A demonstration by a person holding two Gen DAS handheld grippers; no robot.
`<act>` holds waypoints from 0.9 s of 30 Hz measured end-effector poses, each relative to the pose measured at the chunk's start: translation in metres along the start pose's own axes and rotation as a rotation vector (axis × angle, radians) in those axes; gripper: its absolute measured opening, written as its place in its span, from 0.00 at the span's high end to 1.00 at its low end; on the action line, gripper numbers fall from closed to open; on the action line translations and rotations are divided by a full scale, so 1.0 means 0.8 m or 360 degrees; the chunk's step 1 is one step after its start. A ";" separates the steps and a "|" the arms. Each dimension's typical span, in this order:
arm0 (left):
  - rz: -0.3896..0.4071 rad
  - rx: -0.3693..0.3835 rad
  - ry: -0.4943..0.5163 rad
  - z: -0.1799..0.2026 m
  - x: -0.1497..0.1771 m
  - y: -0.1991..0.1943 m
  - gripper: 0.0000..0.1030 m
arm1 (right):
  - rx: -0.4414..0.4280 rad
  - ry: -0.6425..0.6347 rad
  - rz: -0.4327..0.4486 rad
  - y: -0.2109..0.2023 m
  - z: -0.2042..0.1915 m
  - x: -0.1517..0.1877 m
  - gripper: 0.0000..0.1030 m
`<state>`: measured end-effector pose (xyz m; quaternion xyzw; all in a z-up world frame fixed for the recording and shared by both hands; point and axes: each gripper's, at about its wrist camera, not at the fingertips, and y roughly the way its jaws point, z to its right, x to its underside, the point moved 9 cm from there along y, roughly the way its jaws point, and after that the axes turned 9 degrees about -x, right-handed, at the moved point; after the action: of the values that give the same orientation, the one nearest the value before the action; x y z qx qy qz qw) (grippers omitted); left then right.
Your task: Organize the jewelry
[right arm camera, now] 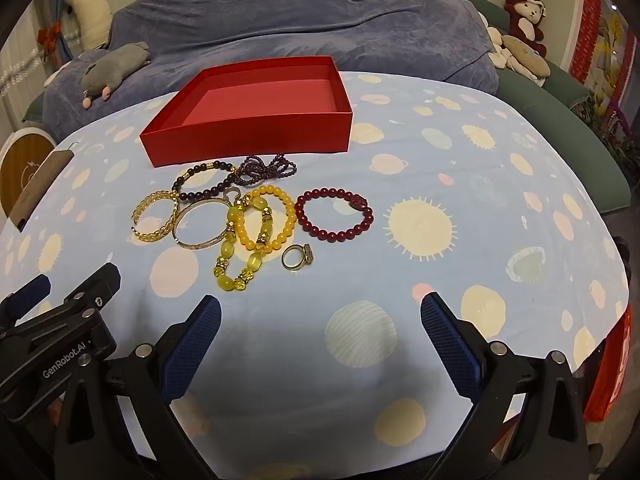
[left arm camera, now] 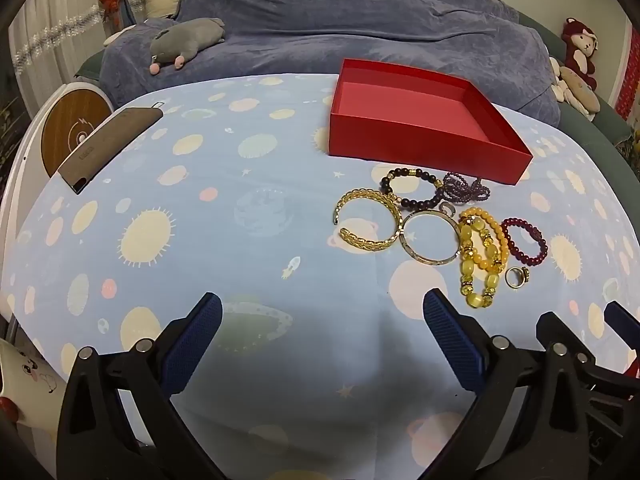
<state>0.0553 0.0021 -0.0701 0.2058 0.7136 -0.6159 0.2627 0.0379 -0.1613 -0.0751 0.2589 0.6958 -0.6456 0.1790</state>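
You face a table (right arm camera: 500,184) covered with a pale blue cloth printed with planets, suns and stars. Behind it runs a sofa draped in a blue-grey throw (left arm camera: 360,20); its green upholstery (right arm camera: 580,128) shows at the right end. On the throw lies a grey plush animal (left arm camera: 184,42). A dark red plush monkey (right arm camera: 524,16) sits at the right end, above a pile of pale soft toys. A white curtain with silver tinsel (left arm camera: 52,32) hangs at the left. A cream plush (right arm camera: 90,10) leans against the pale wall. Lighting is dim and even.
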 end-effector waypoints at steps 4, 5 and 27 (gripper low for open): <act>-0.0001 -0.0022 0.0031 0.000 0.002 -0.002 0.07 | -0.0001 -0.0005 -0.0002 0.000 -0.001 0.000 0.06; -0.0008 -0.0019 0.0031 -0.001 0.001 -0.001 0.07 | 0.0000 -0.0007 -0.0001 0.000 -0.001 0.000 0.06; -0.0005 -0.0014 0.0054 0.002 -0.002 0.004 0.07 | 0.0026 -0.0050 0.0015 0.000 -0.003 -0.001 0.06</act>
<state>0.0586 0.0007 -0.0715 0.2140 0.7209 -0.6097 0.2507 0.0392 -0.1593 -0.0744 0.2534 0.6865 -0.6543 0.1909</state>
